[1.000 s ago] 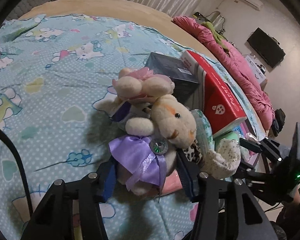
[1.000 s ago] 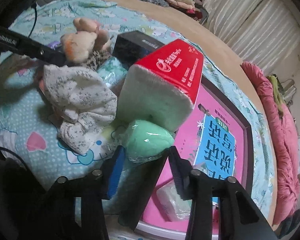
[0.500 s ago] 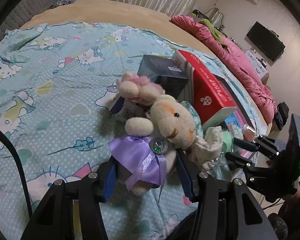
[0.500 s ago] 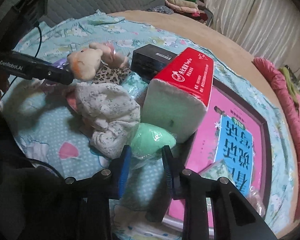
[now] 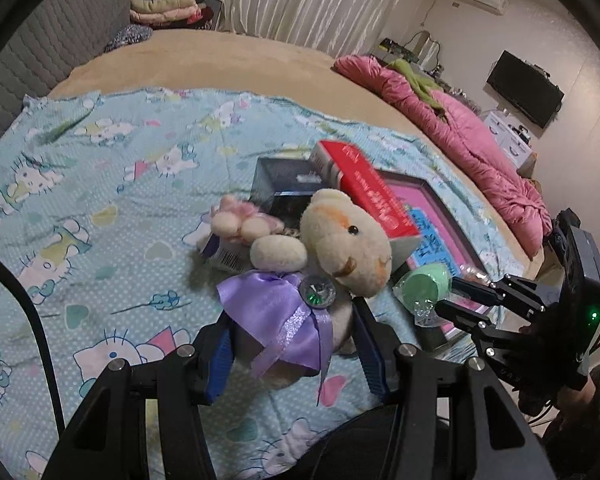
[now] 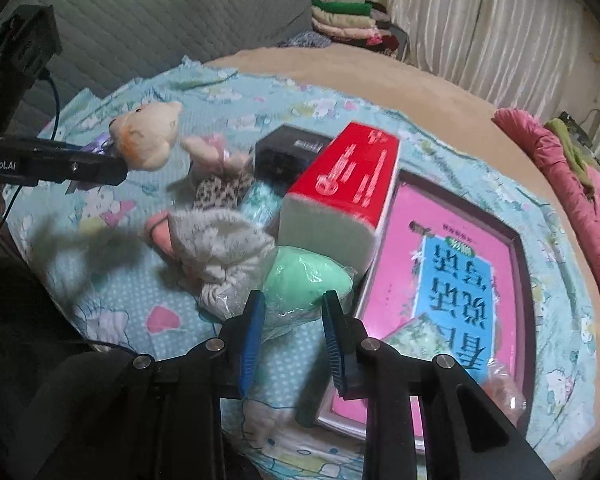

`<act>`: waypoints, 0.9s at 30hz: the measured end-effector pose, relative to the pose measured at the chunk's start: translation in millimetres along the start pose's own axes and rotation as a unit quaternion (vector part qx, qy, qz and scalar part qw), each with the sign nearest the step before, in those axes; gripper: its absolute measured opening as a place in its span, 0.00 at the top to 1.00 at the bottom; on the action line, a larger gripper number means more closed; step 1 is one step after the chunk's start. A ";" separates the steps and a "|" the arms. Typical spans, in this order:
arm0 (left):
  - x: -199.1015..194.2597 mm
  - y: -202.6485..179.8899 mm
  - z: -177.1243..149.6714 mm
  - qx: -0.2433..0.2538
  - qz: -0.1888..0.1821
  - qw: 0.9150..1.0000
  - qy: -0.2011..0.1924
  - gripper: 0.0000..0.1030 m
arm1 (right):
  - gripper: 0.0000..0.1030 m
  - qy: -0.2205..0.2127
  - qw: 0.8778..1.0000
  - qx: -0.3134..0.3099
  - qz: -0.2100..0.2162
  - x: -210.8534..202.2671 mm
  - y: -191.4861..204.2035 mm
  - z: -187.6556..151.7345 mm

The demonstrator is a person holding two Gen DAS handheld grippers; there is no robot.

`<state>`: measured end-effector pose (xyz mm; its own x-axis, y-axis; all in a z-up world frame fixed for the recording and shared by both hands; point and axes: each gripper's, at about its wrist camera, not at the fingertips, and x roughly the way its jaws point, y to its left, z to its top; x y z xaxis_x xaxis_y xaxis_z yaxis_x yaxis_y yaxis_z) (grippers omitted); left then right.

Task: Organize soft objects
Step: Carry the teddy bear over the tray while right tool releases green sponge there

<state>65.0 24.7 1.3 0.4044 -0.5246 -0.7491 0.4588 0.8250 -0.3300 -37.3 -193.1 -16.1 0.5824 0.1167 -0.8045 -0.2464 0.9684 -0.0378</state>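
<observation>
Since the earlier frames both toys have been lifted clear of the pile on the bed, and more of the cartoon-cat bedsheet (image 5: 100, 184) is seen beneath them.

Left wrist view: the left gripper (image 5: 296, 344) is clamped on a cream plush bear (image 5: 340, 248), its blue pads pressed into the soft body on either side. A shiny lilac satin bow (image 5: 272, 312) with a faceted green gem is tied at the bear's neck; the pile of the fur looks short and slightly matted. A smaller pink plush (image 5: 240, 220) is left lying on the sheet behind, beside a dark glossy box (image 5: 284, 184) and a red tissue pack (image 5: 364, 192). At the right edge the right gripper (image 5: 440, 300) is seen holding a mint-green sponge ball (image 5: 422, 284) in crinkled clear wrap.

Right wrist view: the right gripper (image 6: 294, 328) is closed on the wrapped sponge ball (image 6: 304, 280), the film bunched between the pads and the rounded foam bulging above them. A grey speckled cloth (image 6: 220, 248), limp and crumpled, is left on the sheet just beside it, with a leopard-print scrap (image 6: 220, 192) behind. A flat pink picture book (image 6: 452, 280) is lying under the tissue pack. The bear (image 6: 148, 136) is seen held up at the far left.

The step in hand is judged to be the carrying away of two soft items at once. A destination is not shown; a steady grip would be needed next, since both items squash easily and the wrap may slip.
</observation>
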 end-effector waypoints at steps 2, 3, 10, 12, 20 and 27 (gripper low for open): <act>-6.0 -8.3 3.0 0.003 0.001 1.000 -0.005 0.48 | 0.71 -0.007 1.000 0.002 -0.003 -7.3 -1.1 2.4; -8.3 -12.5 3.7 0.005 0.002 1.000 -0.008 0.48 | 0.71 -0.011 1.000 0.003 -0.004 -11.3 -2.4 4.4; -17.5 -51.2 9.3 0.026 -0.001 1.000 -0.017 0.48 | 0.71 -0.040 0.999 0.022 -0.016 -38.8 -14.5 9.4; -18.1 -65.0 11.2 0.034 -0.001 0.999 -0.017 0.48 | 0.71 -0.045 0.998 0.031 -0.021 -45.6 -20.3 9.2; -13.8 -114.5 13.6 0.065 -0.006 0.998 -0.010 0.48 | 0.71 -0.068 0.995 0.063 -0.042 -71.8 -44.8 2.5; -6.5 -145.6 15.3 0.086 -0.009 0.996 -0.005 0.48 | 0.71 -0.078 0.991 0.093 -0.058 -90.4 -71.6 -7.9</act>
<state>7.7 -95.2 63.0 0.4013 -0.5420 -0.7384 0.5945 0.7674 -0.2402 -78.4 -274.7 54.7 0.7150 0.0204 -0.6988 -0.0321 0.9995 -0.0037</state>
